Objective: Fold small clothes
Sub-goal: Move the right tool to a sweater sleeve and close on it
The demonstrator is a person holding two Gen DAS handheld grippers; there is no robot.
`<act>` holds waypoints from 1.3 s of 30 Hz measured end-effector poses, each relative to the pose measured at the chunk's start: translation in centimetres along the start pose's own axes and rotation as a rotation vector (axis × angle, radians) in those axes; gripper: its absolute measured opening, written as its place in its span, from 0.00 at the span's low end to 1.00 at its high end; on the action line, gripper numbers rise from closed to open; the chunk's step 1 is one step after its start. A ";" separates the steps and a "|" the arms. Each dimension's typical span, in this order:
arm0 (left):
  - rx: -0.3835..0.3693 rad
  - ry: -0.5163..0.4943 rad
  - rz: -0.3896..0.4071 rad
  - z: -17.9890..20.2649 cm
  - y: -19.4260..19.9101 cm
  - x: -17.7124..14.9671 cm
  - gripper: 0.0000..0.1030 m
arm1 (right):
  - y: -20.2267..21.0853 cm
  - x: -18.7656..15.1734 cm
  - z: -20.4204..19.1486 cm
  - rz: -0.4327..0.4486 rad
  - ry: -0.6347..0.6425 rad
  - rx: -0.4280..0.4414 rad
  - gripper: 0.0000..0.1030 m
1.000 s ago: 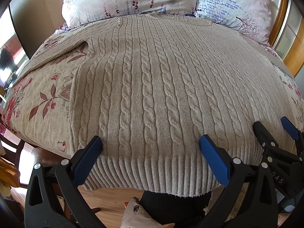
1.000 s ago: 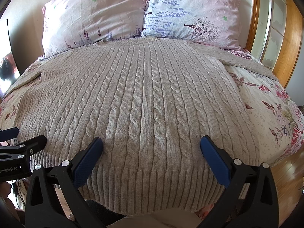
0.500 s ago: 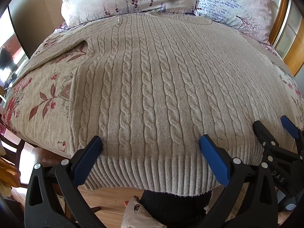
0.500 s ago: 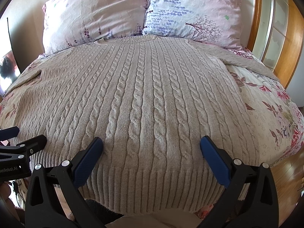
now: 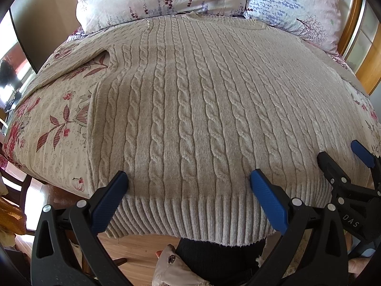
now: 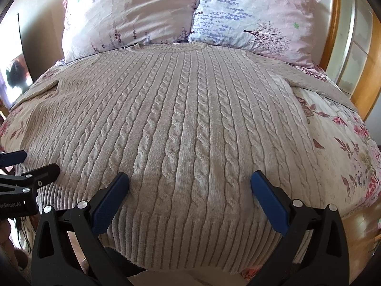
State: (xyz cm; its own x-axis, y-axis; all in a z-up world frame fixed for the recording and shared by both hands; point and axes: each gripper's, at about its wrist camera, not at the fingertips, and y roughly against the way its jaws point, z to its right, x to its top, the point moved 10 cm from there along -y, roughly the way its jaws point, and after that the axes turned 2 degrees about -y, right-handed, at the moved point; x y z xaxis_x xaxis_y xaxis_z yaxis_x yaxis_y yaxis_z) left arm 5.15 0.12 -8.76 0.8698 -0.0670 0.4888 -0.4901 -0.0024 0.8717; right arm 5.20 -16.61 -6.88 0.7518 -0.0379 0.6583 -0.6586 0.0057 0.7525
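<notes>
Item: beige cable-knit sweater (image 5: pixel 190 109) lying flat, face-up on the floral bedspread (image 5: pixel 54 124), hem overhanging the near edge; left tongs (image 5: pixel 188 186) and right tongs (image 6: pixel 190 183) hovering spread over the ribbed hem, likely needing matched, even pinches before folding upward toward the pillows (image 6: pixel 190 12).

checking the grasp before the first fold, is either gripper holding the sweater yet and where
Nothing is held. Both the left gripper and the right gripper are open, jaws spread over the sweater near its ribbed hem.
</notes>
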 end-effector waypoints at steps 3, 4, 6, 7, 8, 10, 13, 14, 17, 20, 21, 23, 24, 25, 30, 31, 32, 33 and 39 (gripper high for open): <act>0.001 -0.003 -0.009 0.0 -0.1 0.1 0.98 | 0.0 0.2 0.0 0.017 0.024 0.024 0.99; 0.001 -0.008 -0.011 0.0 -0.2 0.3 0.98 | 0.0 0.2 0.0 0.026 0.040 0.036 0.99; 0.001 -0.018 -0.008 0.1 -0.2 0.5 0.98 | -0.1 0.5 0.1 0.027 0.053 0.060 0.99; 0.002 -0.022 -0.003 0.1 -0.3 0.8 0.98 | -0.2 0.7 0.2 0.023 0.051 0.070 0.99; 0.003 -0.025 0.007 0.1 -0.3 1.1 0.98 | -0.2 1.0 0.4 0.018 0.041 0.093 0.99; 0.005 -0.035 0.029 0.1 -0.4 2.0 0.98 | -0.1 2.2 1.5 0.023 -0.002 0.135 0.99; 0.017 -0.056 0.067 0.0 -0.4 4.0 0.98 | 0.2 5.9 5.9 0.055 -0.144 0.141 0.99; 0.012 -0.061 0.089 -0.1 -0.3 4.9 0.98 | 0.4 7.5 8.5 0.072 -0.220 0.139 0.99; -0.024 -0.068 0.154 0.0 0.1 7.2 0.98 | 0.2 10.8 15.8 0.092 -0.444 0.148 0.99; -0.084 -0.071 0.225 0.4 0.7 9.6 0.98 | -1.0 12.6 23.4 0.087 -0.643 0.104 0.87; -0.105 -0.069 0.246 0.7 0.9 10.5 0.98 | -1.7 12.7 26.0 0.080 -0.704 0.074 0.84; -0.153 -0.060 0.275 0.9 1.2 11.8 0.98 | -2.6 12.5 29.6 0.068 -0.806 0.043 0.77; -0.175 -0.056 0.281 1.1 1.2 12.4 0.98 | -3.0 12.3 31.3 0.063 -0.862 0.037 0.72; -0.205 -0.049 0.286 1.2 1.2 13.0 0.98 | -3.6 11.8 33.3 0.060 -0.938 0.039 0.70; -0.282 -0.027 0.287 1.8 0.4 14.9 0.98 | -5.1 10.2 37.4 0.046 -1.080 0.008 0.61; -0.277 -0.026 0.286 1.8 0.2 15.3 0.98 | -5.5 10.0 37.7 0.040 -1.088 0.002 0.59; -0.273 -0.027 0.285 1.9 0.0 15.6 0.98 | -5.8 9.7 37.8 0.032 -1.100 0.002 0.55; -0.275 -0.028 0.284 1.9 -0.2 15.8 0.98 | -6.1 9.6 37.8 0.026 -1.111 0.003 0.49; -0.318 -0.001 0.259 1.8 -1.6 16.4 0.98 | -6.9 9.8 38.3 0.042 -1.105 -0.012 0.32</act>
State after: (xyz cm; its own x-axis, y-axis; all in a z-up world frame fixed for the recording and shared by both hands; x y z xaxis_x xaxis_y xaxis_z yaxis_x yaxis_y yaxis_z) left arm 20.12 -2.77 -2.21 0.7198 -0.0259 0.6937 -0.6505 0.3235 0.6871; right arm 15.87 -55.31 -6.42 0.2819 -0.9090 0.3069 -0.6784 0.0374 0.7338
